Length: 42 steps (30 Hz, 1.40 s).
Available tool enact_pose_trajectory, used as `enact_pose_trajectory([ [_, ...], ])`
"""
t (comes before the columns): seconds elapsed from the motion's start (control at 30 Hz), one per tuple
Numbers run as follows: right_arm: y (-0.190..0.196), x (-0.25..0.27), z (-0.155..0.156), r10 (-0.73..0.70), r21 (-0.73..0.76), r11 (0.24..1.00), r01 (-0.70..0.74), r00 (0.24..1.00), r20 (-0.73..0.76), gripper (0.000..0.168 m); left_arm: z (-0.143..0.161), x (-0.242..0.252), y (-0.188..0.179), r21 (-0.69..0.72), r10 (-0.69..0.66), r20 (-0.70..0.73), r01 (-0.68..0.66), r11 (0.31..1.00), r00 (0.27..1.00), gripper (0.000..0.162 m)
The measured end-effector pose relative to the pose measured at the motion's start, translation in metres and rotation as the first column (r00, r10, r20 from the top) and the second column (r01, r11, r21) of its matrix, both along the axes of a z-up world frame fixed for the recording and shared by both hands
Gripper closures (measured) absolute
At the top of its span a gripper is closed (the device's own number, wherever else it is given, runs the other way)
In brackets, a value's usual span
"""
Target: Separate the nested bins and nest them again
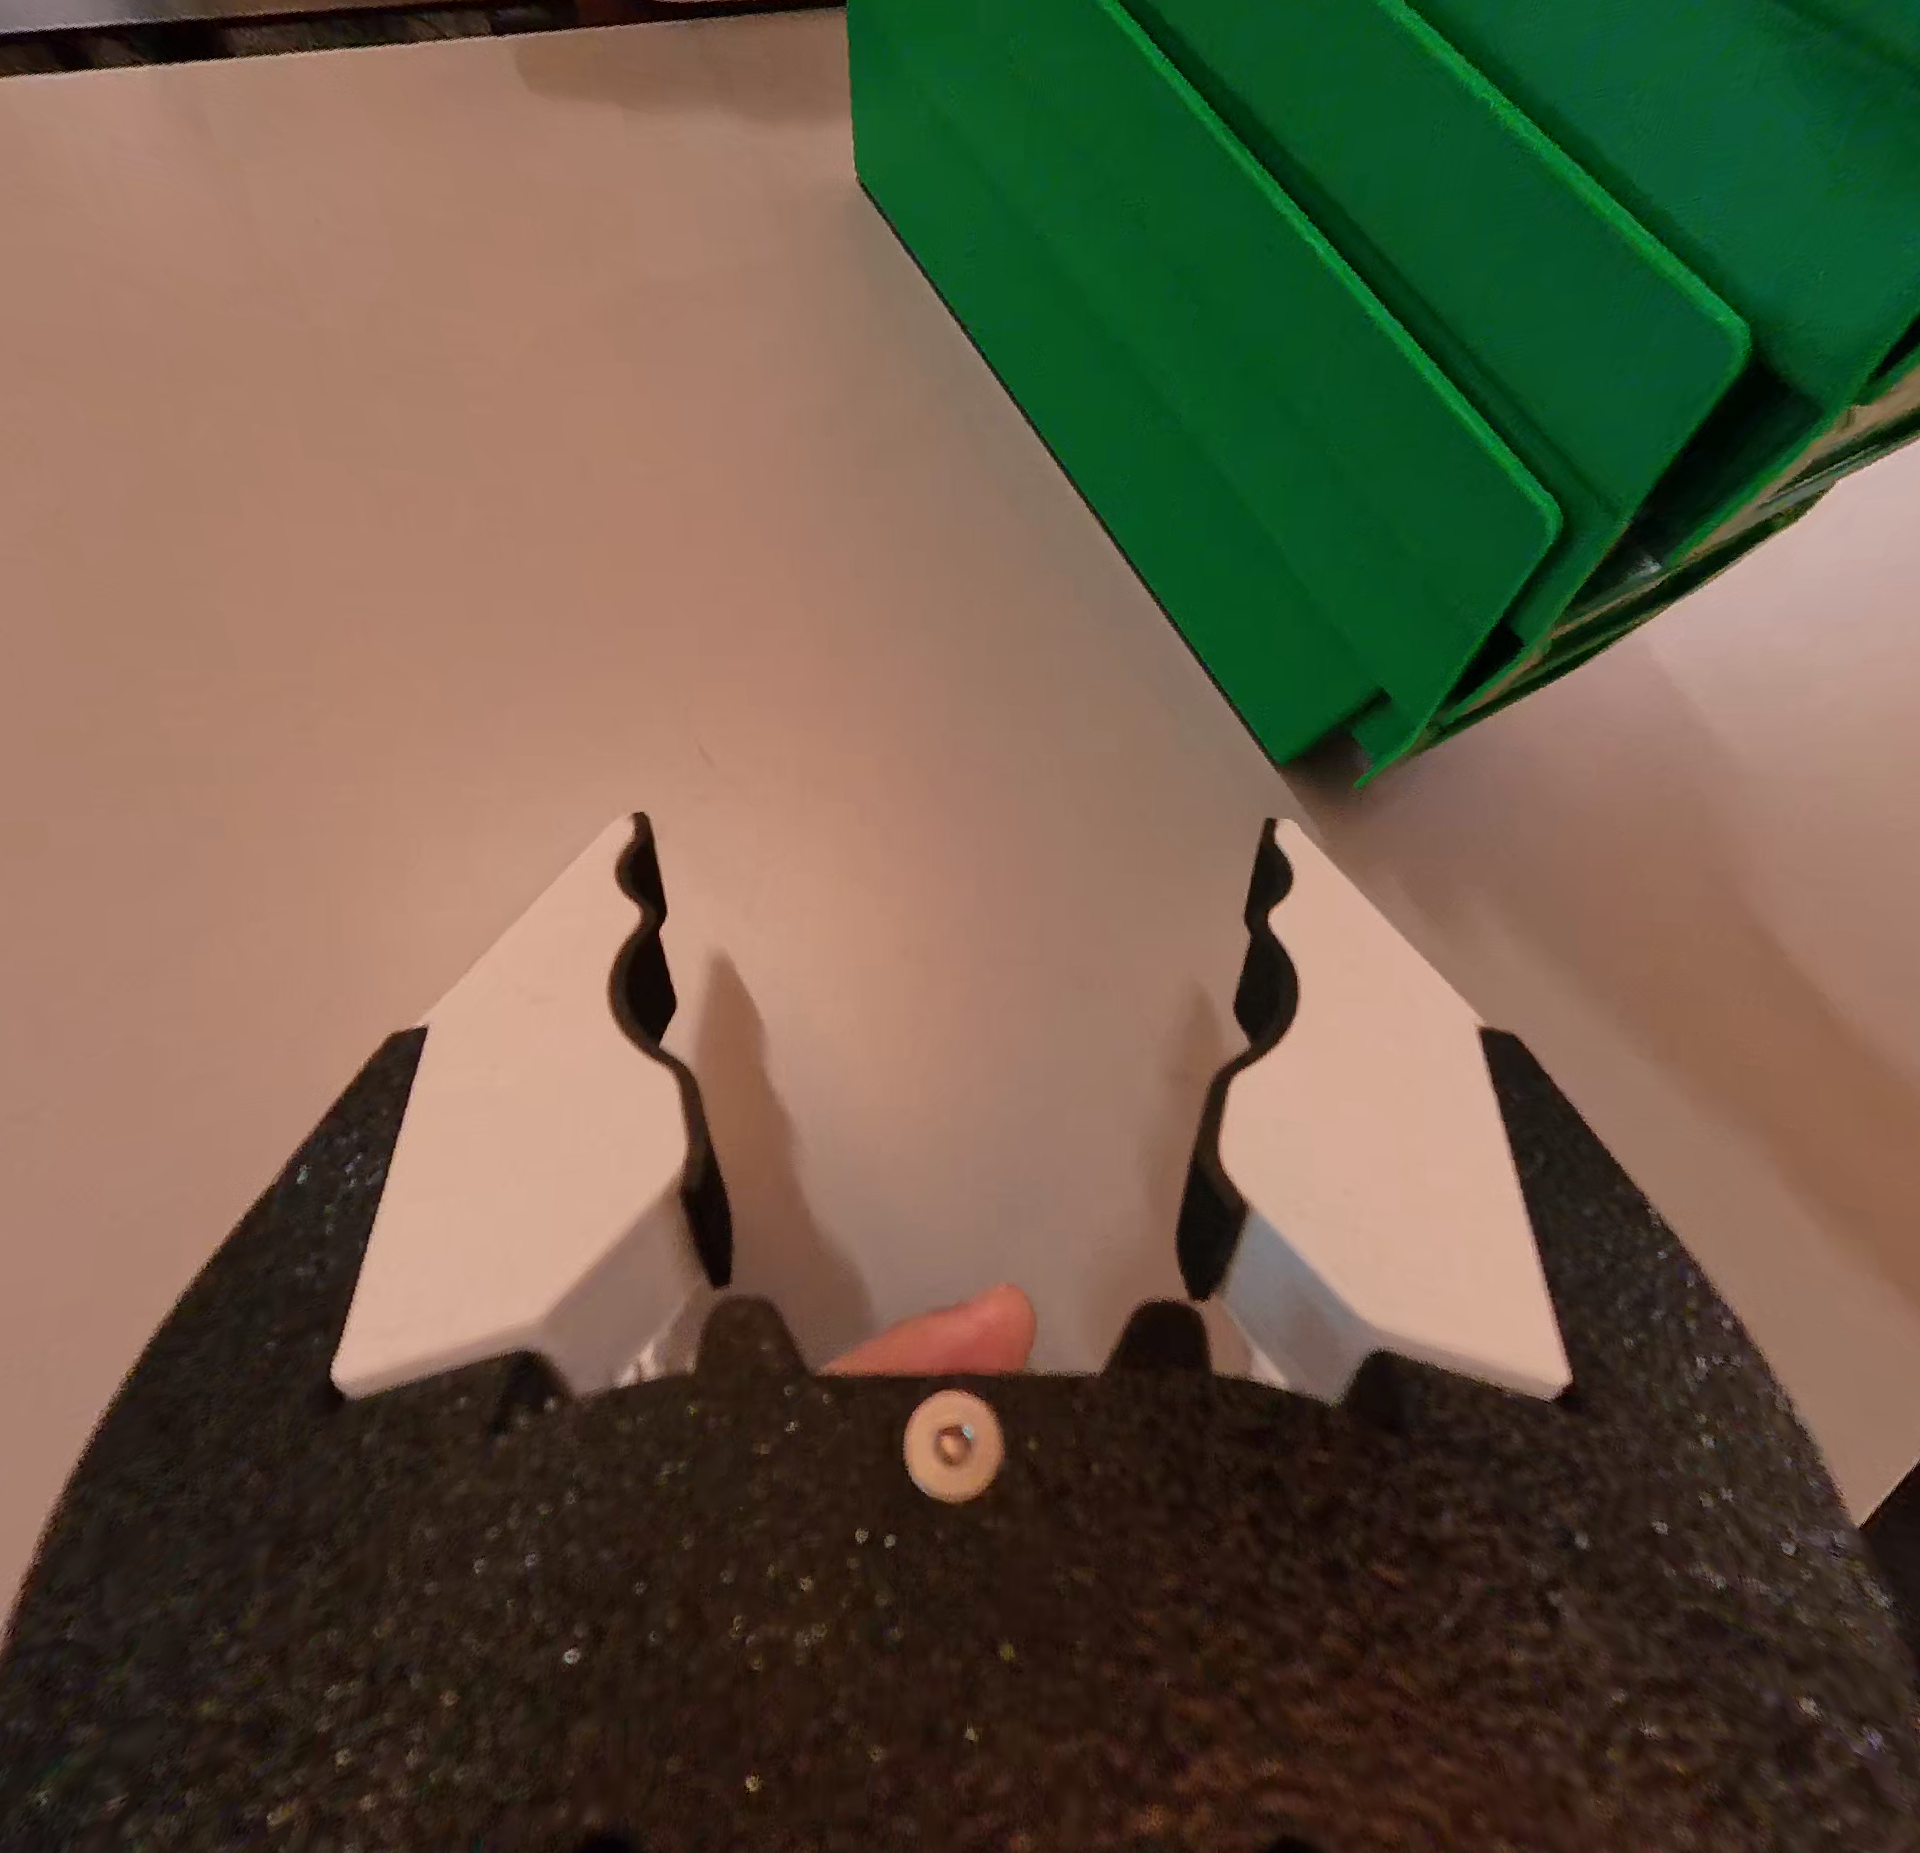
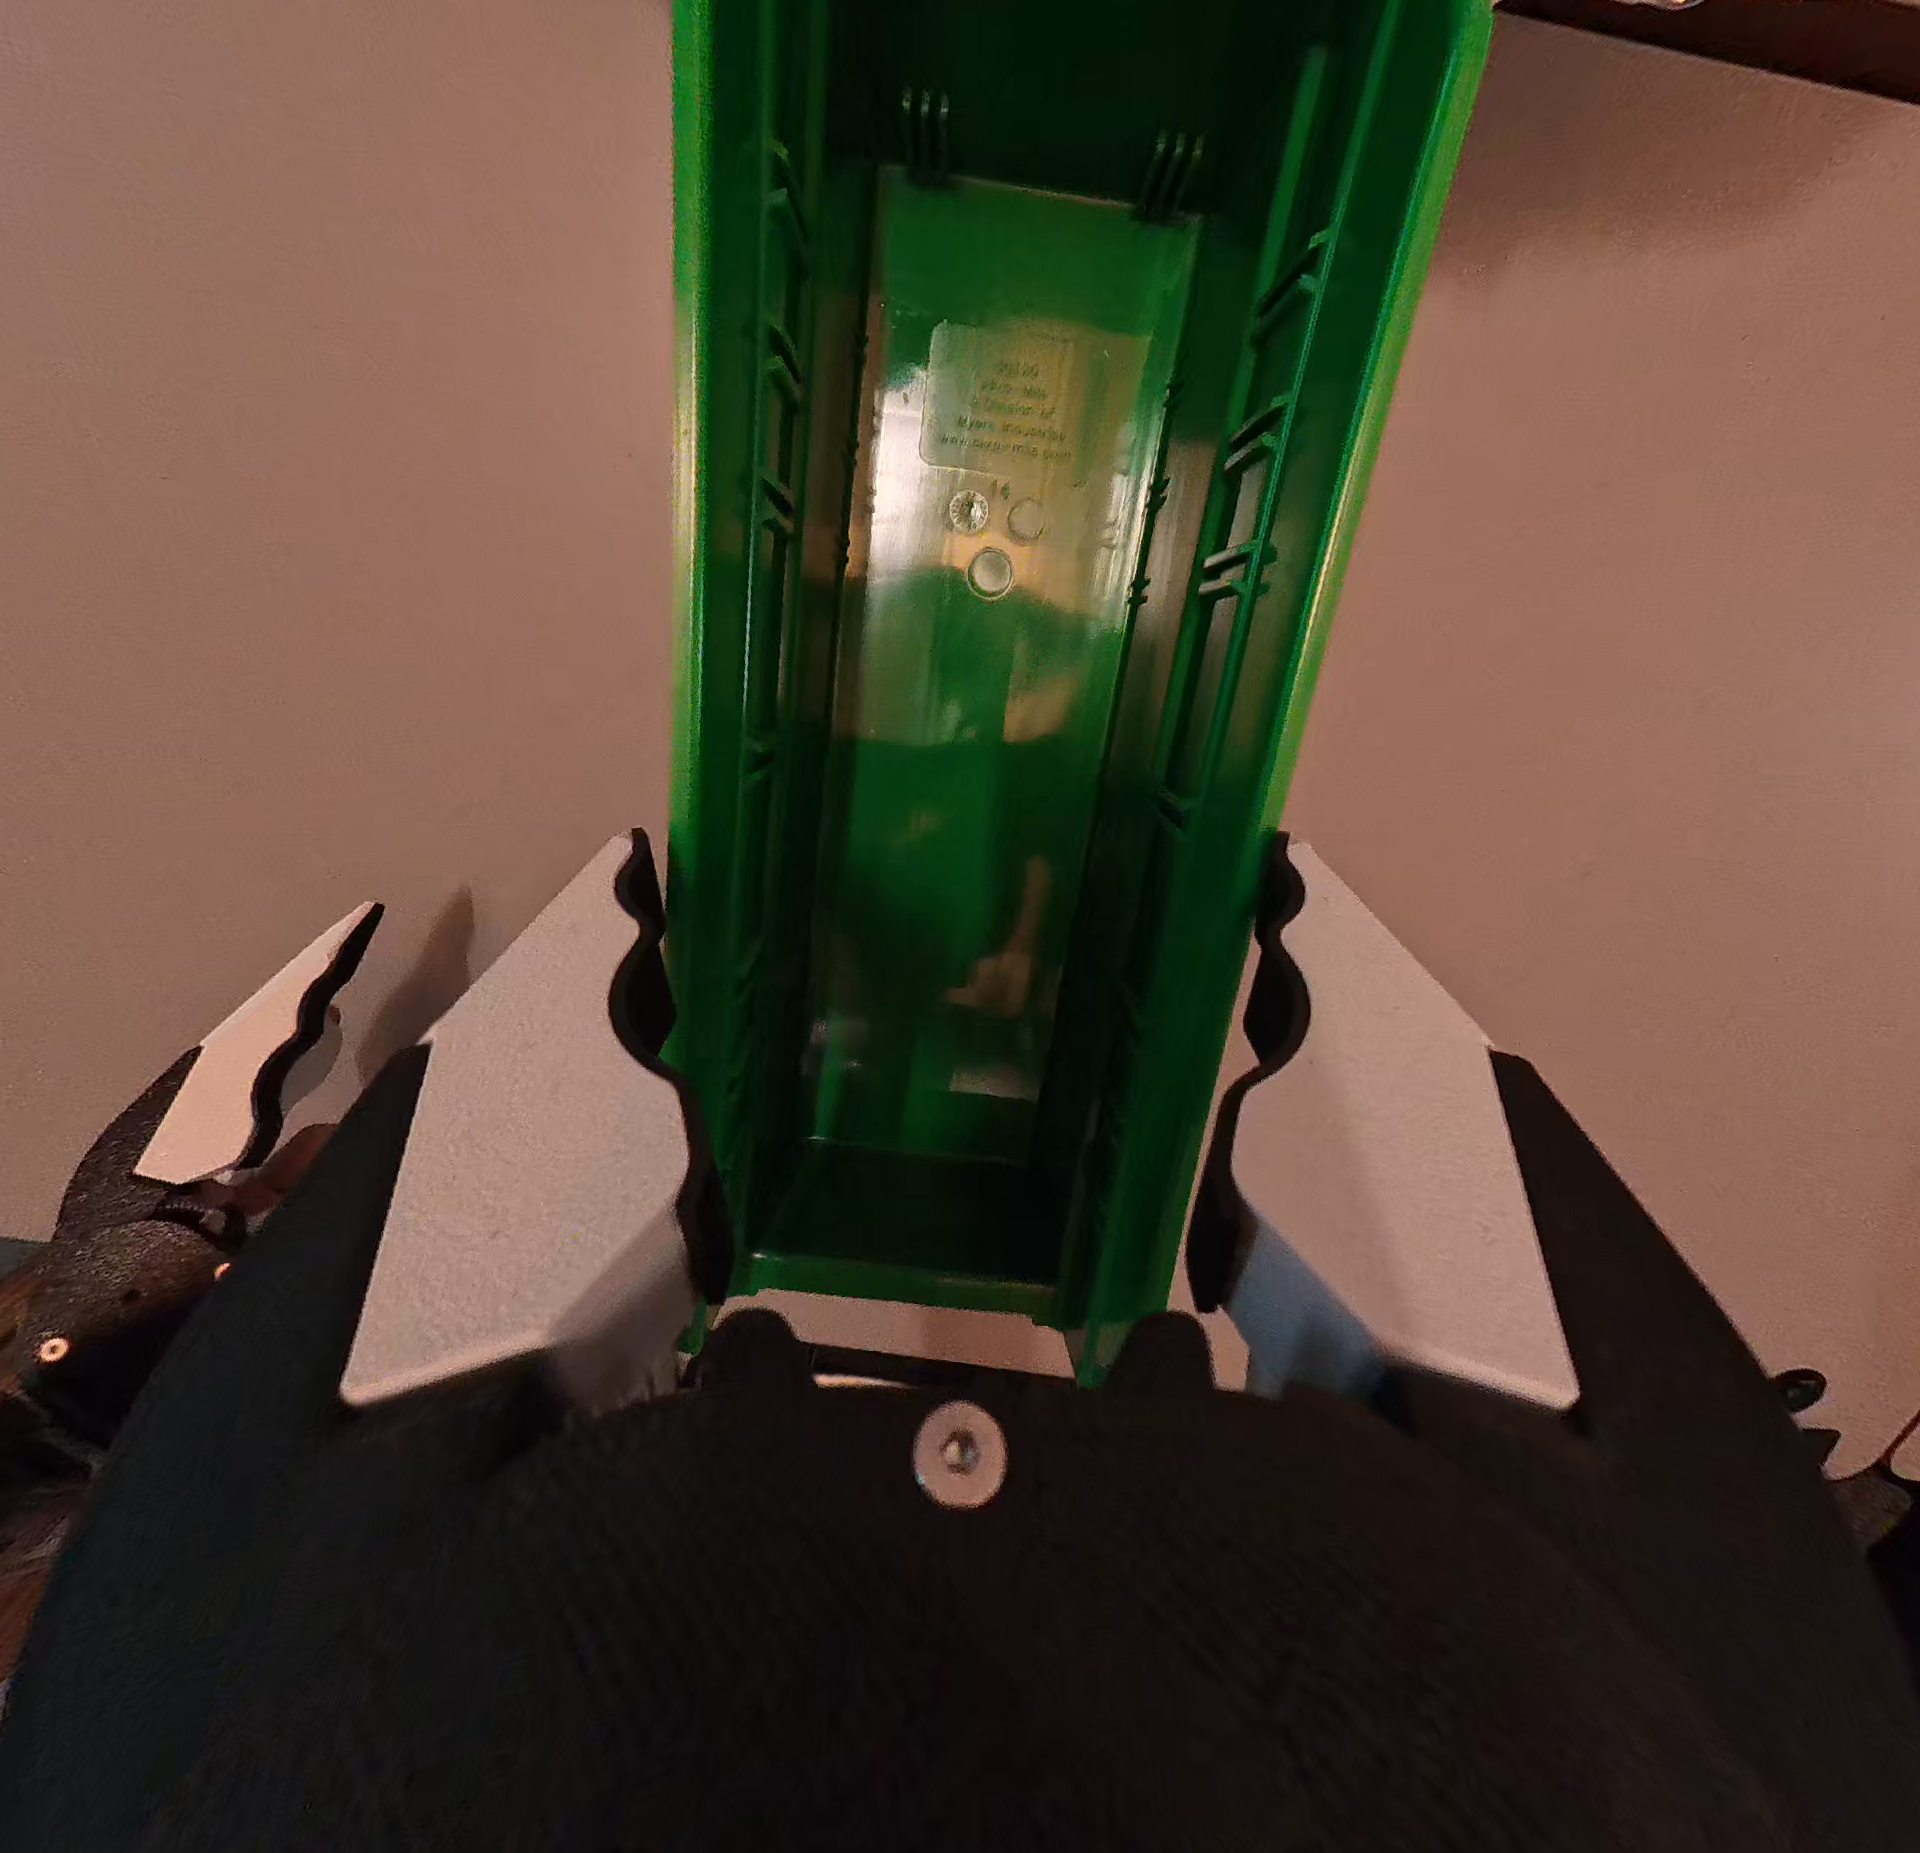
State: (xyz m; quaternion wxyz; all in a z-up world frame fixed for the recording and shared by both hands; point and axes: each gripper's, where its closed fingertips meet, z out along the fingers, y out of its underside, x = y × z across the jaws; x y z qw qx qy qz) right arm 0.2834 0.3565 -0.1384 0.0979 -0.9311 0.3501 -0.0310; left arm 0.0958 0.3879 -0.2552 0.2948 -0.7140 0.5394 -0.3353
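Observation:
Several green bins stand nested on the pale table at the upper right of the left wrist view. My left gripper is open and empty, low over the bare table to the left of the stack and apart from it. In the right wrist view I look down into the top green bin. My right gripper straddles its near end with jaws wide apart, and both pads lie against its outer side walls. The lower bins are hidden there.
The left gripper shows at the lower left of the right wrist view, close beside the right one. The table's far edge runs along the top of the left wrist view, with a dark gap and another pale surface behind it.

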Motion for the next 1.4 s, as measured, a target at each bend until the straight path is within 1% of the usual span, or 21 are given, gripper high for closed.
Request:
enact_pose_trajectory([
  [0.4, -0.004, -0.005, -0.008, -0.054, 0.01, 0.998, 0.054, 0.997, -0.052, 0.05, 0.007, -0.002, -0.001, 0.003, -0.002, 0.015, 0.002, 1.0, 1.0, 0.052],
  [0.43, -0.003, -0.006, -0.01, -0.056, 0.011, 0.998, 0.056, 0.997, -0.058, 0.051, 0.008, -0.002, -0.001, 0.003, -0.002, 0.018, 0.002, 1.0, 1.0, 0.052],
  [0.47, -0.003, -0.006, -0.009, -0.056, 0.013, 0.998, 0.057, 0.997, -0.058, 0.056, 0.009, -0.002, -0.001, 0.004, -0.002, 0.02, 0.002, 1.0, 1.0, 0.052],
  [0.53, -0.003, -0.007, -0.008, -0.056, 0.009, 0.998, 0.057, 0.997, -0.06, 0.061, 0.01, -0.003, 0.001, 0.004, 0.002, 0.025, -0.002, 1.0, 1.0, 0.052],
  [0.67, -0.004, -0.005, -0.007, -0.062, 0.014, 0.998, 0.064, 0.996, -0.071, 0.067, 0.011, -0.004, 0.003, -0.004, 0.008, 0.028, -0.008, 1.0, 1.0, 0.052],
  [0.87, -0.003, -0.007, -0.009, -0.059, 0.007, 0.998, 0.06, 0.997, -0.055, 0.059, 0.014, -0.005, 0.001, 0.001, 0.004, 0.035, -0.004, 1.0, 0.999, 0.052],
  [1.4, -0.003, -0.007, -0.011, -0.052, 0.0, 0.999, 0.052, 0.997, -0.056, 0.051, 0.013, -0.003, 0.0, 0.003, -0.001, 0.032, 0.001, 1.0, 0.999, 0.052],
])
